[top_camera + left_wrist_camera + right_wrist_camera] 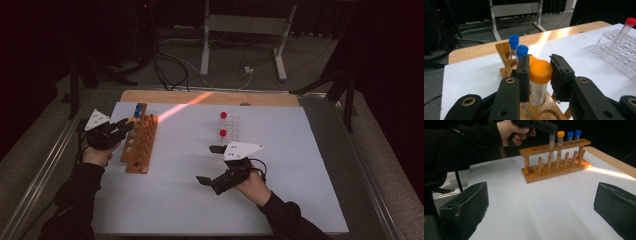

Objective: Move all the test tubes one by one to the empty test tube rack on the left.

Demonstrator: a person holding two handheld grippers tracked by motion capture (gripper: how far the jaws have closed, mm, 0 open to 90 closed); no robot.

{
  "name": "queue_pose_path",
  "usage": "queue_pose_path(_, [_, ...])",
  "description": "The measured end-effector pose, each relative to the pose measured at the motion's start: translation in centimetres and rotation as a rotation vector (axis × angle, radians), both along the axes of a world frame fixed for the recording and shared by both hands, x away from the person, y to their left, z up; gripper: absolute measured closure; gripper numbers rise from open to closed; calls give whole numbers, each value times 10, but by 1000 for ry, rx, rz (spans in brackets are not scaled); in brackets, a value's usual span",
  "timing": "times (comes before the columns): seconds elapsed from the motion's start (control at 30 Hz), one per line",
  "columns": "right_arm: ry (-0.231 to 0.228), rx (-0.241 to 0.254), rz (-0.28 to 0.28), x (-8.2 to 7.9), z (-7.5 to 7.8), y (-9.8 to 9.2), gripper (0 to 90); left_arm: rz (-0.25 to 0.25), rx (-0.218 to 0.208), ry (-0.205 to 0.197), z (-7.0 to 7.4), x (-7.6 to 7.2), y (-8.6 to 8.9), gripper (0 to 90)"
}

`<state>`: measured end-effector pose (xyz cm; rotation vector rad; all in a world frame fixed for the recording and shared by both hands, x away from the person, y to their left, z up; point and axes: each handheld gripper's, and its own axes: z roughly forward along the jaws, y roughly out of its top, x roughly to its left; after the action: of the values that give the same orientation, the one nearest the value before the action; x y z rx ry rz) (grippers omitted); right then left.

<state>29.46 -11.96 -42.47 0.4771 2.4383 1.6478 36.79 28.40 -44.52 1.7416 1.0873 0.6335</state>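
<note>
Orange-capped clear plastic tube (540, 82) is the part in hand, sitting in a hole of the wooden test-tube rack (544, 112).

High view: wooden rack (140, 142) stands at the left of the white counter (200, 200), long axis running away from the person. Blue-capped tubes (137, 109) at its far end. Left claw (126, 125) sits over the rack's far half, hand just beside the rack. Clear plastic rack (227, 137) near centre holds two red-capped tubes (223, 124), one behind the other. Right claw (210, 165) hovers just in front of that clear rack, jaws wide apart, nothing between them. A streak of orange light crosses the counter's far part.

Left gripper view: left claw is clamped on the orange cap, pads pressing both sides. Tube body goes down into the hole, upright. A second orange cap peeks out just behind it, mostly hidden by the left jaw. Two blue-capped tubes (517, 48) stand further along the rack. Clear rack (621, 55) off to the right, well apart, with one red-capped tube (625, 30) leaning in it.

Right gripper view: right claw's jaws stand far apart, bare counter (544, 202) between. Wooden rack (555, 161) seen side-on: one orange-capped tube (560, 141) and two blue-capped (574, 138) in the right-hand holes, left holes free. Left claw (550, 131) is clamped at the top of the held tube, its cap hidden by the claw.
</note>
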Motion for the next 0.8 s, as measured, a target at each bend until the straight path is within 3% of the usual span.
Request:
queue_pose_path(0.47, [6,4,4,-1,0,-1,0,-2,53,7,-6,2,-7,713])
queue_pose_path(0.7, [0,7,5,-1,2,-1,0,-15,12,15,-6,0,-4,697])
queue_pose_path(0.8, [-1,12,0,-1,5,-3,0,-36,-7,-5,-1,-7,-3,628])
